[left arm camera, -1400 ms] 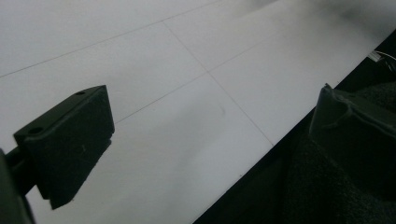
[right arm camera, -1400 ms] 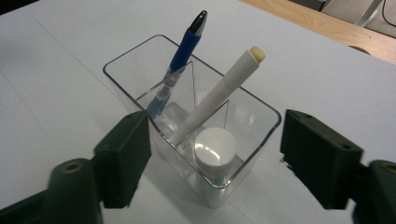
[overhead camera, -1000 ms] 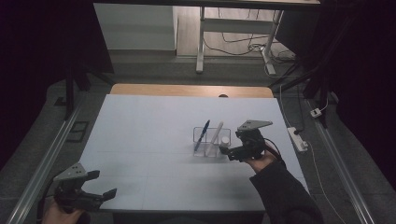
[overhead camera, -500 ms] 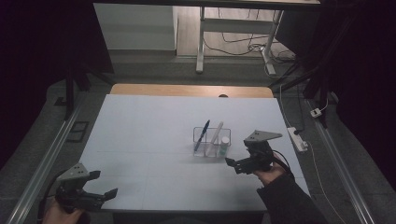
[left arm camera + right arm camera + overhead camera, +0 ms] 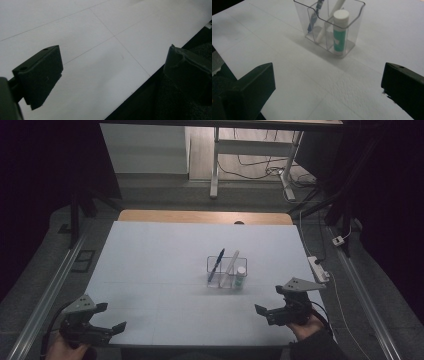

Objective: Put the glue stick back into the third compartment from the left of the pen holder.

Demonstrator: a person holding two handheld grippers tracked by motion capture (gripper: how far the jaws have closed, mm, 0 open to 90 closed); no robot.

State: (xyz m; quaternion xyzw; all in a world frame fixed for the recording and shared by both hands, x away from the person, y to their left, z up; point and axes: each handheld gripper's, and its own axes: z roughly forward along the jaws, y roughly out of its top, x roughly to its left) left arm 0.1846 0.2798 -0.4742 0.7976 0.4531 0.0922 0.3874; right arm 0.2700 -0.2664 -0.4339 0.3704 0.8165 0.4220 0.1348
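Right tongs (image 5: 267, 312) apart, empty, w/ clear plastic three-slot holder (image 5: 329, 25) ahead: glue stick (image 5: 340, 31) stands upright inside. Left tongs (image 5: 111, 319) apart, idle over white table (image 5: 165, 265) edge.

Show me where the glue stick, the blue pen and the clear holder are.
glue stick (image 5: 340, 35), right gripper view, on its green label.
blue pen (image 5: 217, 264), high view, middle of its barrel.
clear holder (image 5: 359, 10), right gripper view, on its side wall.

A dim room, white-topped table (image 5: 150, 270), metal desk legs (image 5: 215, 165) behind.
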